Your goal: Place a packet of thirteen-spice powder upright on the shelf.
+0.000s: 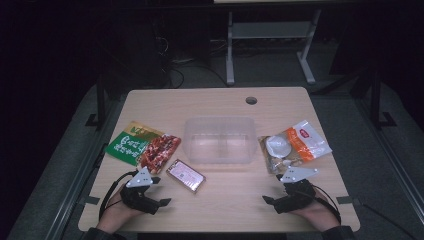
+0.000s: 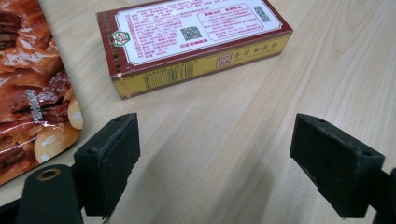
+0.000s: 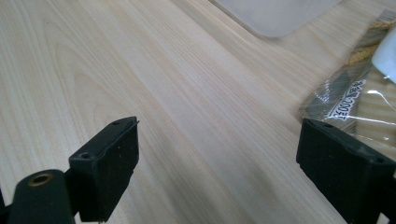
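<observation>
Nearest the high camera, two hands came in from the bottom edge, each holding a claw low over the near part of the light wooden table [image 1: 225, 200]. The left claw [image 1: 157, 190] sat at the near left and the right claw [image 1: 272, 197] at the near right, well apart from each other.

Both claws were wide open and held nothing. In the left gripper view, the left claw [image 2: 215, 168] had only bare wood between its black jaws. Just ahead of it lay a flat red and yellow box [image 2: 191, 39] with a white printed label, lying on the table and touching neither jaw. At the left edge of that view lay a snack packet [image 2: 32, 93] printed with glazed food.

In the right gripper view, the right claw [image 3: 217, 172] also spanned bare wood. A clear packet [image 3: 359, 100] with printed text lay by its right-hand jaw; whether the two touched I could not tell. A corner of the clear plastic tub [image 3: 275, 14] showed farther off.

From above, the tub [image 1: 220, 140] stood in the middle of the table. The green and red snack packet [image 1: 142, 145] lay to its left, the box [image 1: 186, 175] near its front left corner, and the clear, white and orange packet [image 1: 295, 145] to its right.
</observation>
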Available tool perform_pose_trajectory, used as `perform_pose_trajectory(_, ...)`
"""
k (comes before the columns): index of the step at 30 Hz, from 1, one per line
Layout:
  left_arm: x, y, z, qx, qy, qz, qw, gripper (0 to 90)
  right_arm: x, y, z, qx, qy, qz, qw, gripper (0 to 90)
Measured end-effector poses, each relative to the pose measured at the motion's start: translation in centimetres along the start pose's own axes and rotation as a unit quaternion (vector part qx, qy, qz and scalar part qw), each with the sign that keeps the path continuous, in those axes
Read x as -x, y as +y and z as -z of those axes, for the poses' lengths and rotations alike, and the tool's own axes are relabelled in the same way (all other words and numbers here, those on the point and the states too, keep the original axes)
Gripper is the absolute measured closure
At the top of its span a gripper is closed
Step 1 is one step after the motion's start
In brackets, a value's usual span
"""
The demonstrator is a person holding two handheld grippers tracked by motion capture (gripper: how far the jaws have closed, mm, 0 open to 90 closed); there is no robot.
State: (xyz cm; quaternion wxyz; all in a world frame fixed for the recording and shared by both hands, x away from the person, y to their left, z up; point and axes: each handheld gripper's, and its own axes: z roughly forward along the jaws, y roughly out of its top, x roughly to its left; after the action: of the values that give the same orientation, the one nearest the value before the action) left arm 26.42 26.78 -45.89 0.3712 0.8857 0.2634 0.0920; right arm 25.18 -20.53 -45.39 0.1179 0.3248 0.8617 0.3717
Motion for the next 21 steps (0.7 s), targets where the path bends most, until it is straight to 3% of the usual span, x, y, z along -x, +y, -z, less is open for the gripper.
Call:
perform_pose_trajectory(7, -0.1, 0.3, 0.1, -0.005, 0.001, 0.008, 1.0, 21.4, 0.2, -0.1, 0.0, -0.001, 0.002, -0.002, 1.0, 13.1)
perform_pose_trajectory(14, -0.6, 1.1, 0.7, 0.004, -0.006, 0.021, 0.9998, 45.8, 0.4, 0.2, -0.1, -0.003, 0.006, -0.009, 0.9999, 13.6)
perform_pose_trajectory(16, -1.0, 1.5, 0.9, 0.007, -0.008, 0.034, 0.9994, 52.2, 0.4, 0.4, -0.2, -0.011, 0.007, -0.009, 0.9999, 14.0)
perform_pose_trajectory(19, -1.4, 1.8, 0.8, 0.007, -0.009, 0.039, 0.9992, 57.8, 0.5, 0.6, -0.2, -0.018, 0.003, -0.011, 0.9998, 14.0)
perform_pose_trajectory(21, -1.6, 2.1, 0.9, 0.006, -0.007, 0.042, 0.9991, 66.1, 0.6, 0.8, -0.5, -0.018, 0.012, -0.022, 0.9995, 14.2)
